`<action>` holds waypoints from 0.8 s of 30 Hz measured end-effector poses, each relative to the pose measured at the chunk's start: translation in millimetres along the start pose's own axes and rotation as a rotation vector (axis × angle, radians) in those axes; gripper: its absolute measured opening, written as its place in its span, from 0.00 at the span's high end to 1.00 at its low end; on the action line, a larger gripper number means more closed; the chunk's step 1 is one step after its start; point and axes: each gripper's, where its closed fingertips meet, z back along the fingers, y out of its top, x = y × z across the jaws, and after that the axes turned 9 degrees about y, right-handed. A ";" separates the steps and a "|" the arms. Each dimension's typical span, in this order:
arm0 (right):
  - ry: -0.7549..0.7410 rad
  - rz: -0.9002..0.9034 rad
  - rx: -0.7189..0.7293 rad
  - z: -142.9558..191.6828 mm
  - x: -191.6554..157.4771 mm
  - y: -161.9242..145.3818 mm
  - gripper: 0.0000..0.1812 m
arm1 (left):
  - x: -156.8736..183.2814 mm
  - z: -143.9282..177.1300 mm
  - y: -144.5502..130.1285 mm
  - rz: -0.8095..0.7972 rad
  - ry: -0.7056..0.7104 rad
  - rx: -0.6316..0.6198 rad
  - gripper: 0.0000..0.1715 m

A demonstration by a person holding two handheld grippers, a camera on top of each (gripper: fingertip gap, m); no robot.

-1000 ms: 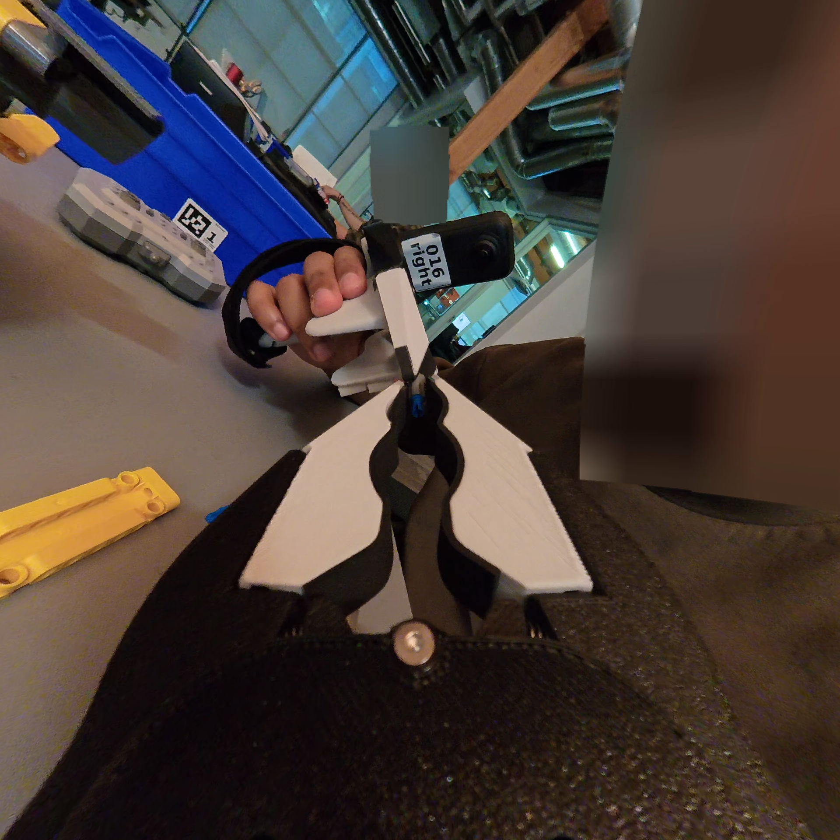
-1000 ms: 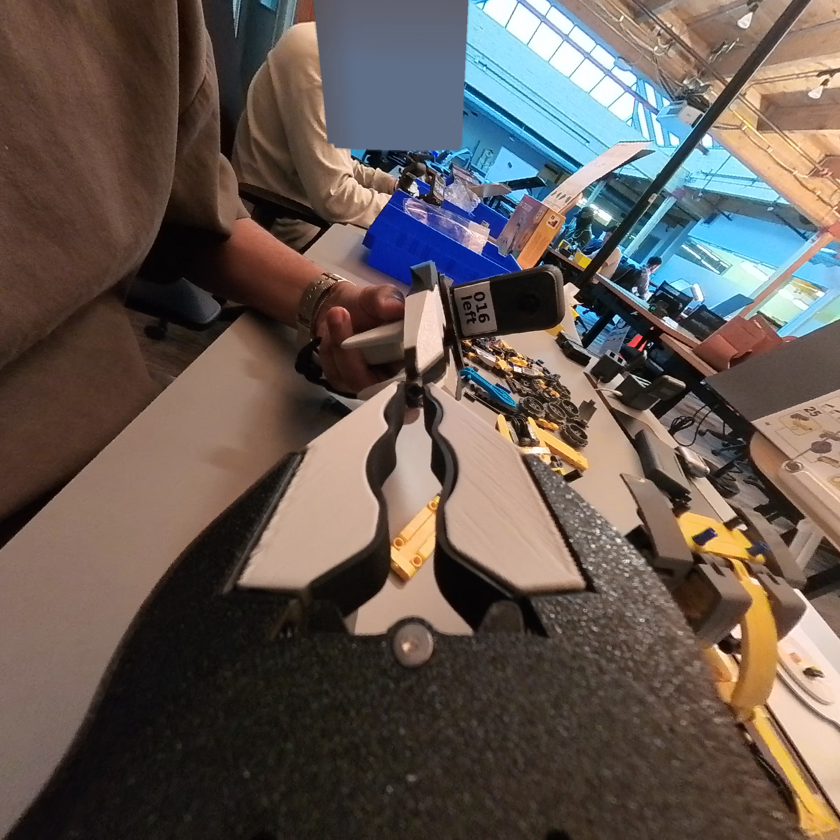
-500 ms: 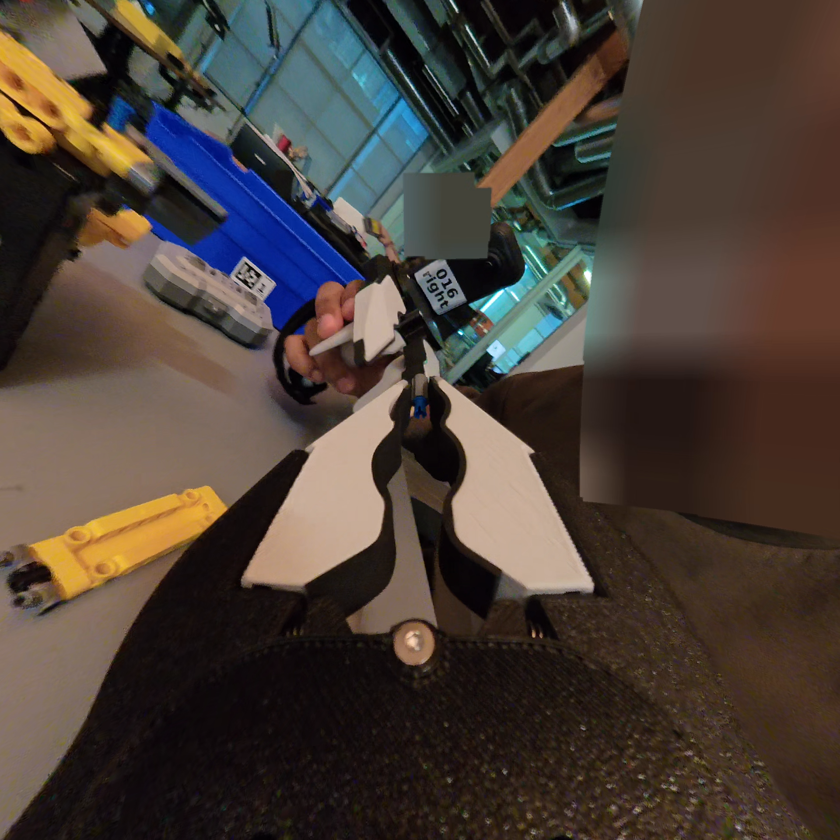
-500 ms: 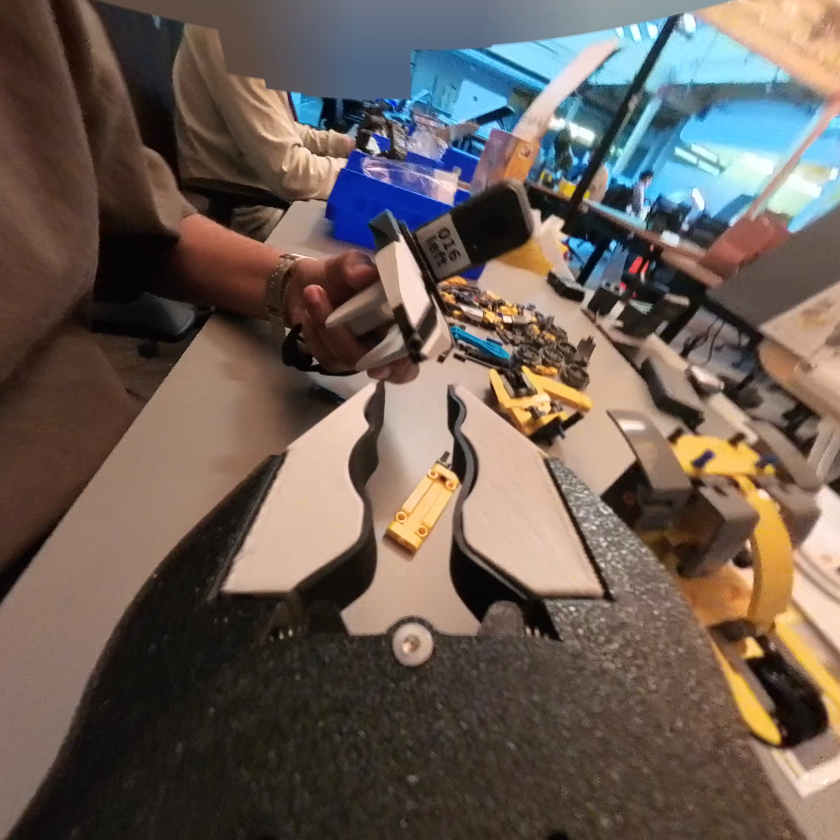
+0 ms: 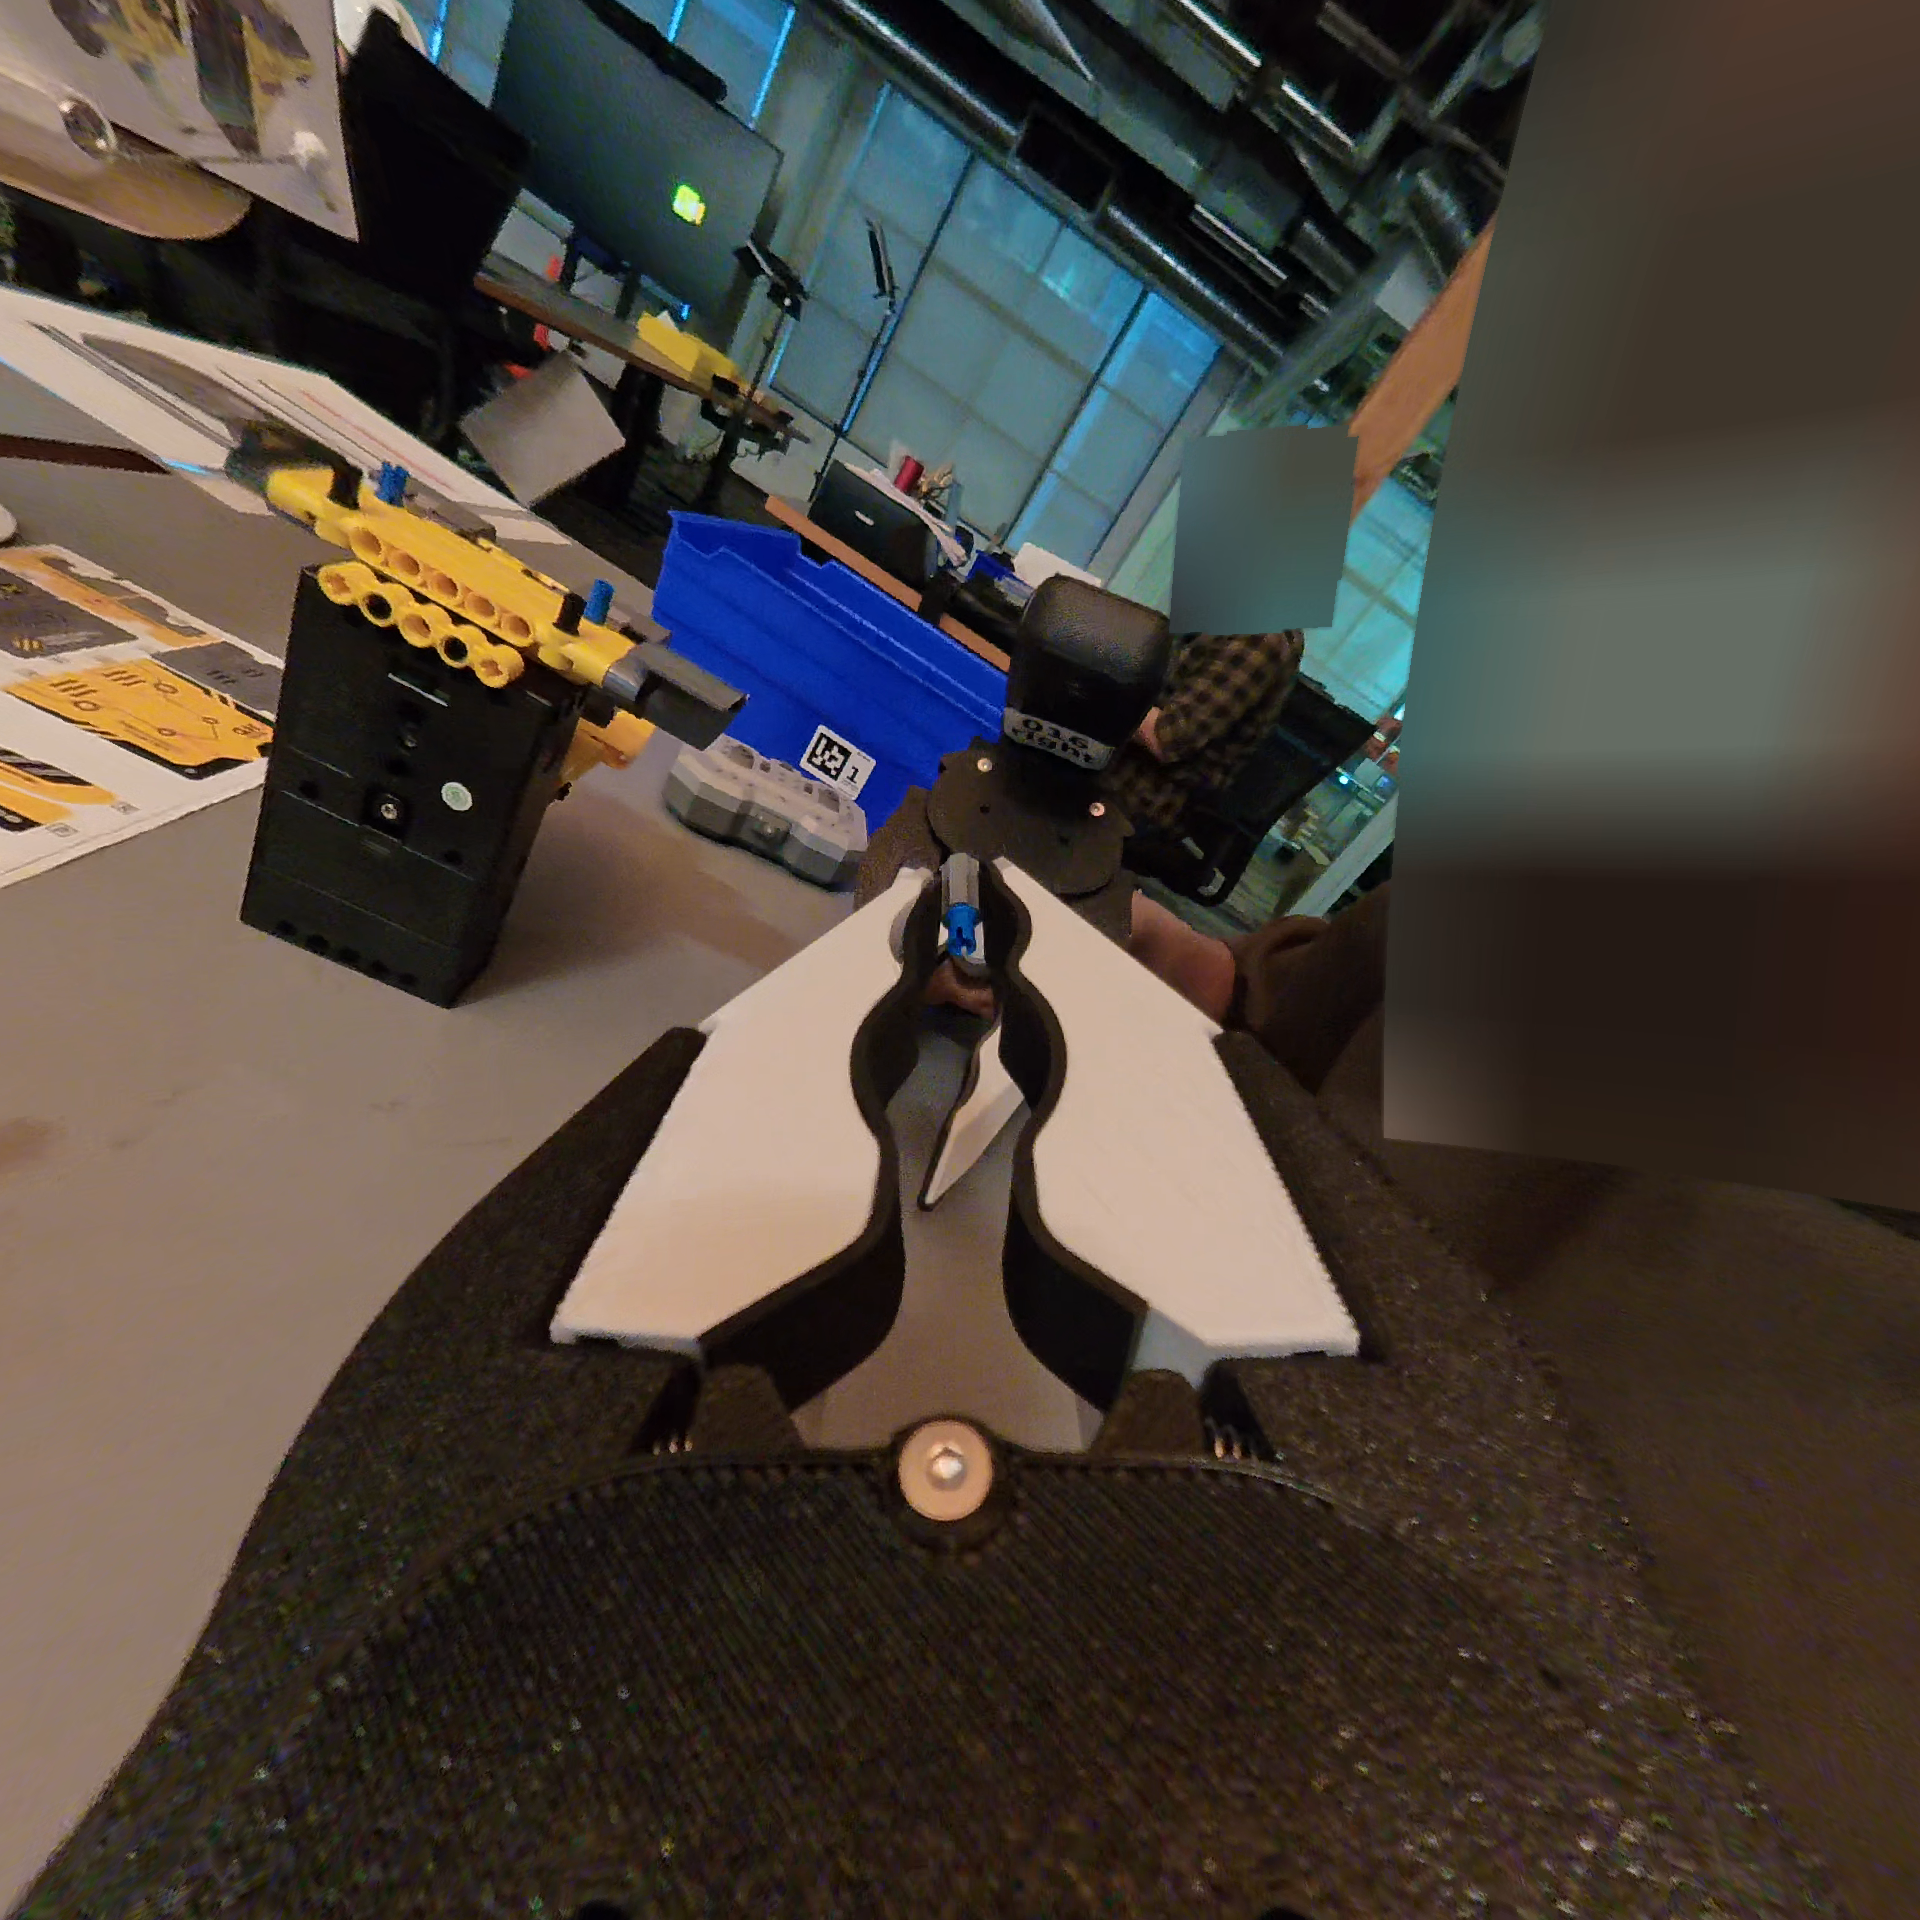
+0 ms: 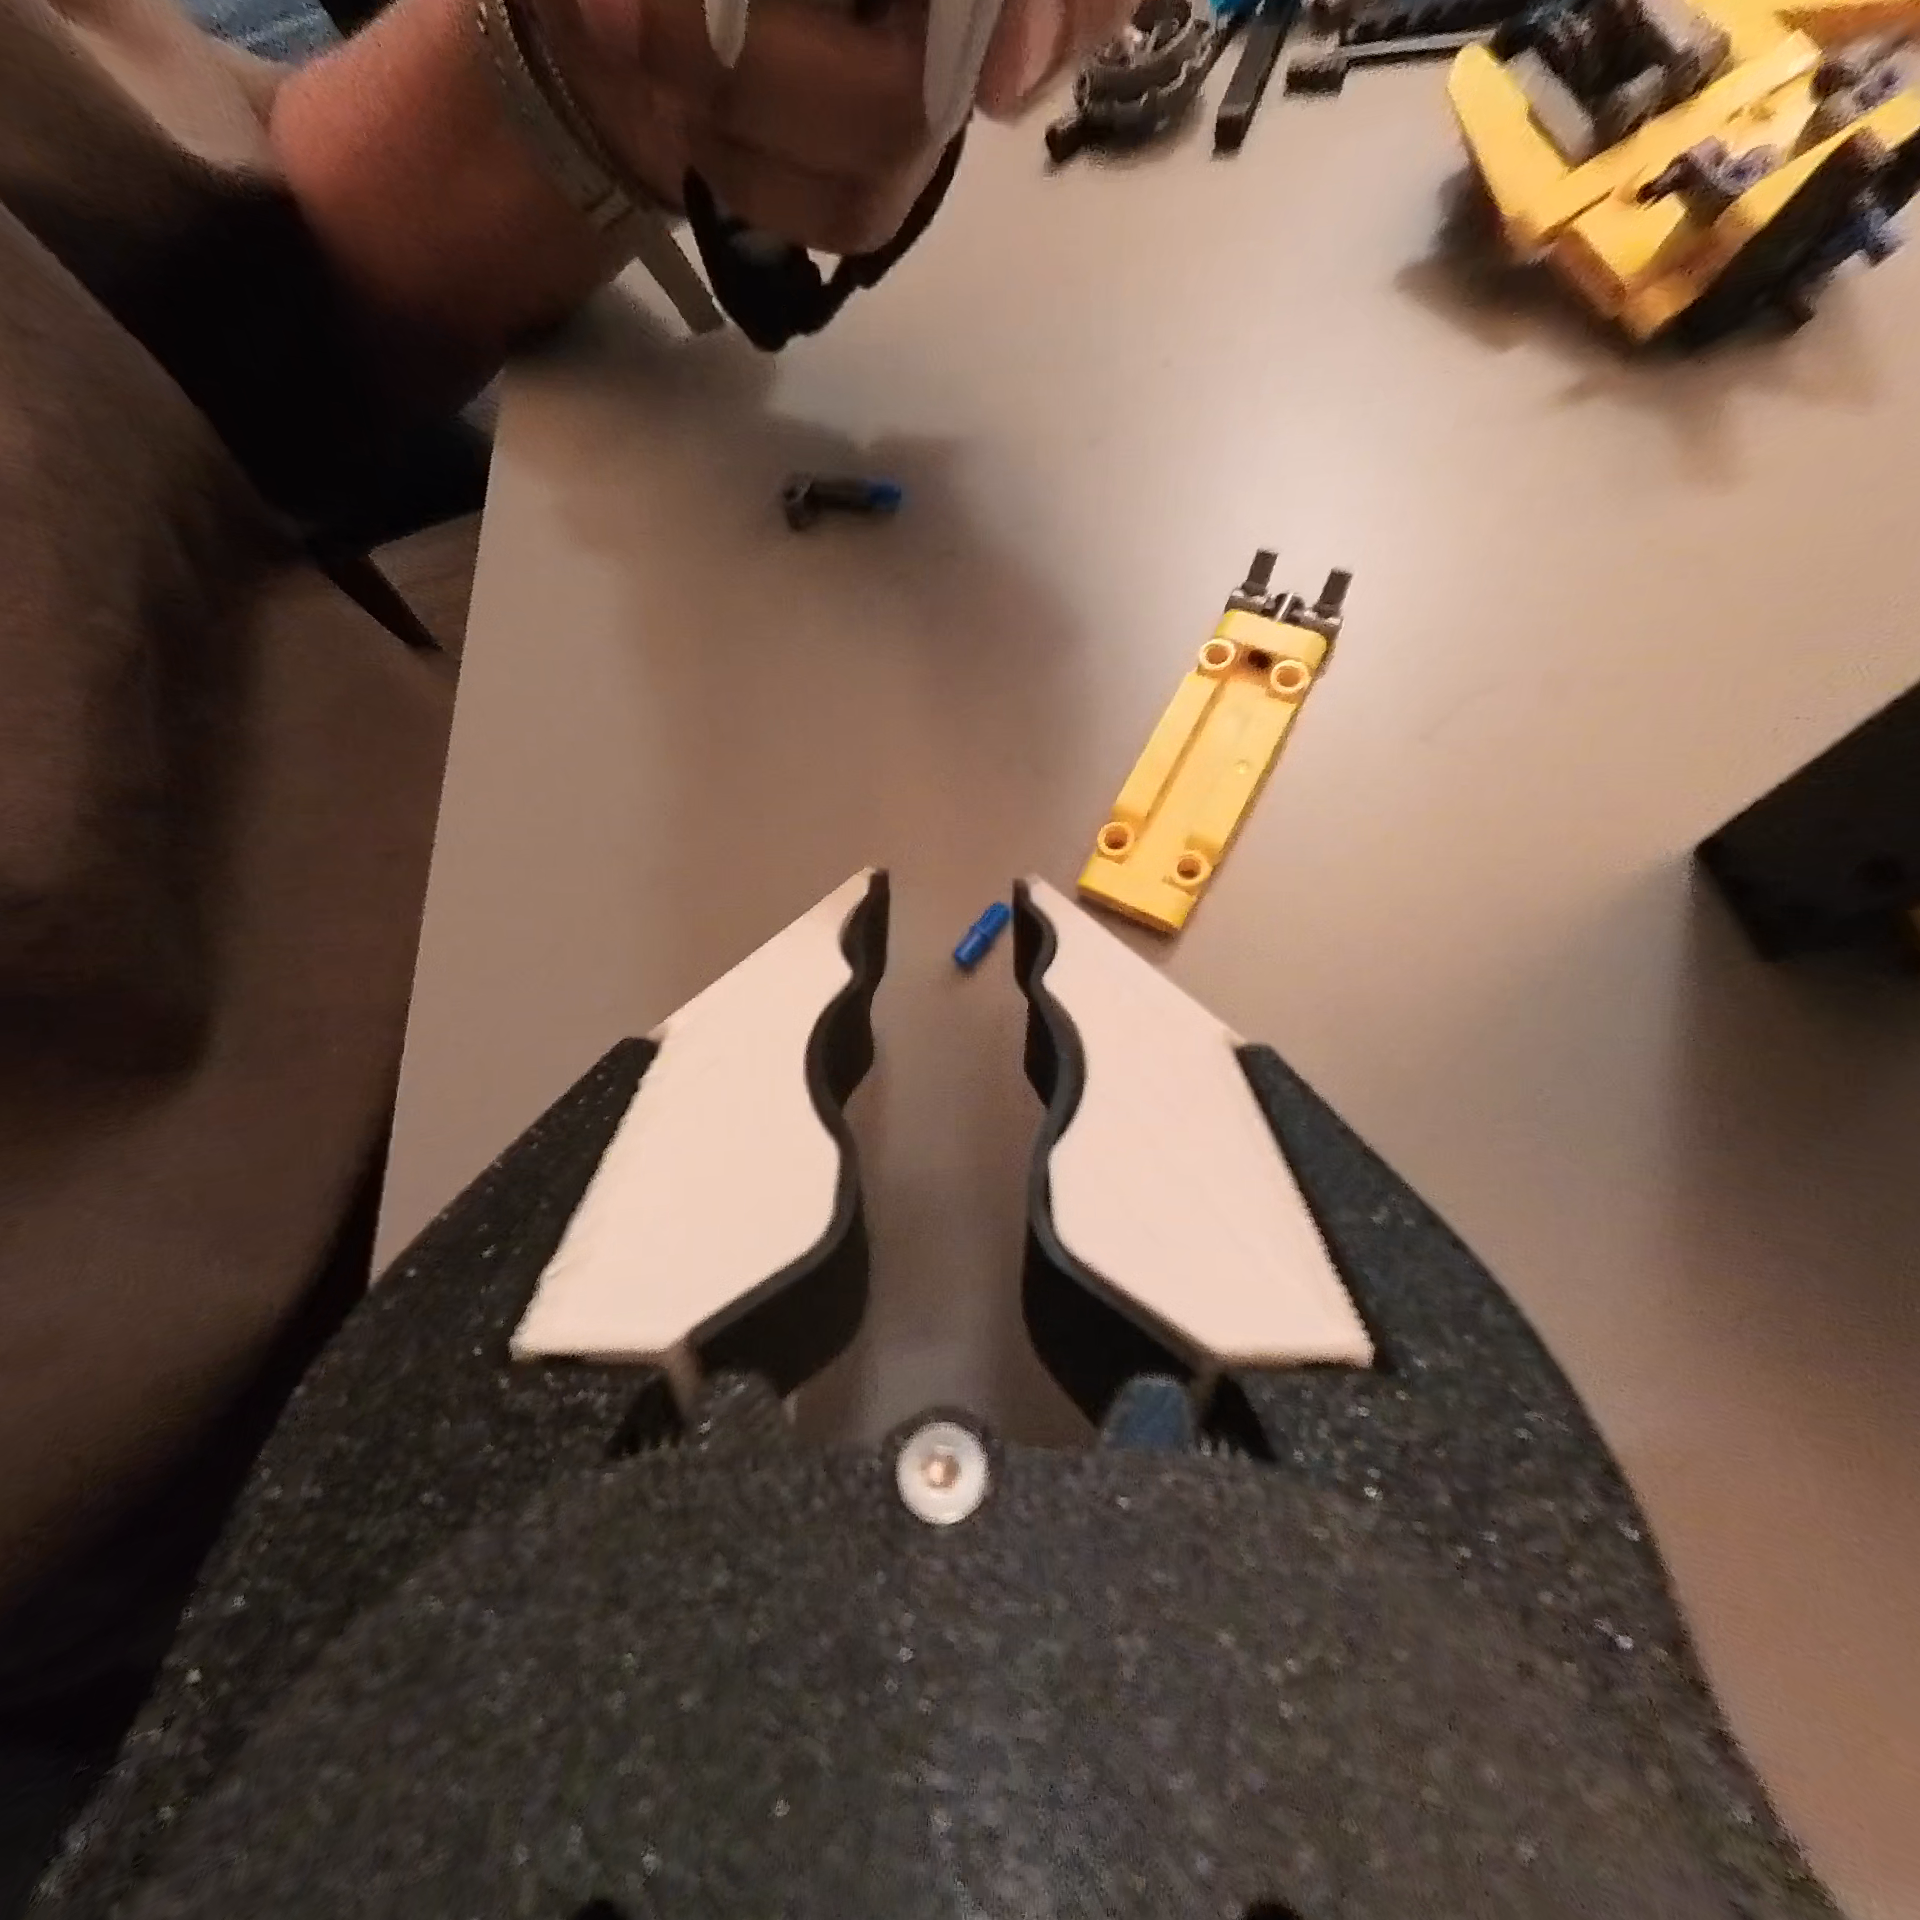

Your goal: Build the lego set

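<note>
My left gripper [image 5: 961, 914] is shut on a small blue pin with a dark grey end [image 5: 962, 918], held above the grey table. My right gripper [image 6: 953, 894] is open and points down at the table. A loose blue pin [image 6: 980, 933] lies on the table between its fingertips, closer to the right one. A yellow flat panel with two black pins [image 6: 1210, 769] lies just beyond it to the right. The right gripper also shows in the left wrist view [image 5: 1039, 821], just behind the left gripper's tips.
A black box topped with yellow beams [image 5: 400, 800] stands on the left, with a blue bin [image 5: 821, 665] and a grey hub [image 5: 769, 810] behind it. Instruction sheets [image 5: 94, 707] lie far left. A black-and-blue pin [image 6: 836, 497], a yellow assembly [image 6: 1662, 156] and a hand [image 6: 790, 135] show farther off. One gripper's finger ends stand about 12 cm off the other's.
My right gripper has opened, left the left gripper's tips and tipped down over the loose blue pin. My left gripper has swung round, still shut on its pin.
</note>
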 end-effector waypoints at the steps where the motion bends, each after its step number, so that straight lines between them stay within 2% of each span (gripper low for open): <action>1: -0.004 -0.001 -0.017 -0.9 0.1 -2.4 0.87 | -0.4 -1.0 -1.7 0.003 0.000 -0.006 0.98; 5: -0.063 0.041 -0.106 -1.9 4.6 -13.9 0.87 | -3.2 -3.2 -5.3 0.011 0.004 -0.018 0.98; 13: -0.098 0.082 -0.148 -7.4 7.1 -19.0 0.90 | -8.1 -3.6 -6.4 0.016 0.017 -0.021 0.98; 17: -0.137 0.114 -0.152 -7.1 12.2 -18.2 0.97 | -6.5 -3.1 -5.2 0.042 -0.005 -0.015 0.98; 24: -0.130 0.140 -0.124 -7.7 12.9 -14.8 0.98 | -6.2 -3.8 -7.2 0.037 -0.003 -0.027 0.98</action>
